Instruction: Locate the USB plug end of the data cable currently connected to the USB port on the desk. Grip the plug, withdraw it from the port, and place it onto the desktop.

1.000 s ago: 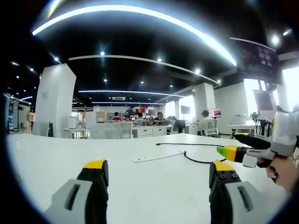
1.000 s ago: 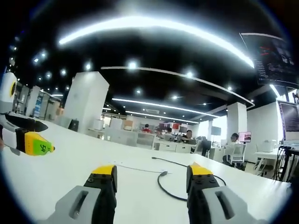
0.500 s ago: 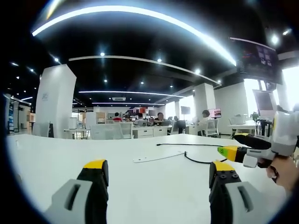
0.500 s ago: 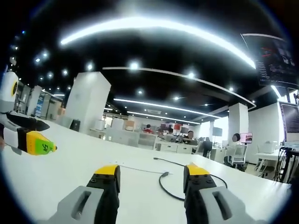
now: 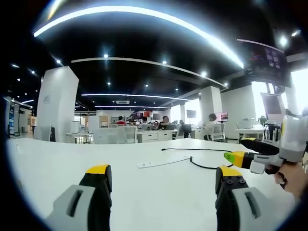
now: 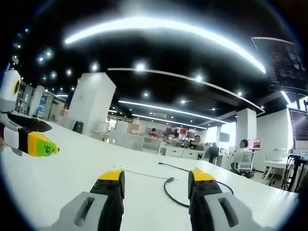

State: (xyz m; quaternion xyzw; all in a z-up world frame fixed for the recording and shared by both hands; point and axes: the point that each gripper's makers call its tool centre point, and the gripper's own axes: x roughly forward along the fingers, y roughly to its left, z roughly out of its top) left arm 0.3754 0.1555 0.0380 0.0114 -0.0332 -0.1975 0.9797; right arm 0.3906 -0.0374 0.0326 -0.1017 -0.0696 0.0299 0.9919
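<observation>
The data cable (image 6: 192,195) lies as a thin black line on the white bench (image 6: 67,168), ahead of the right gripper (image 6: 155,175), and its small plug end (image 6: 169,180) sits between that gripper's two yellow-tipped jaws, farther away and not touched. I cannot tell from here where the port is. The right gripper is released, with jaws wide apart and nothing inside. The left gripper (image 5: 161,171) is also released and holds nothing; in its view the cable (image 5: 202,165) lies to the right, near a flat white strip (image 5: 161,161). The risk I see is that the plug is small and low, so the jaws may close on the thin cord instead and pull it, which could strain the connector.
</observation>
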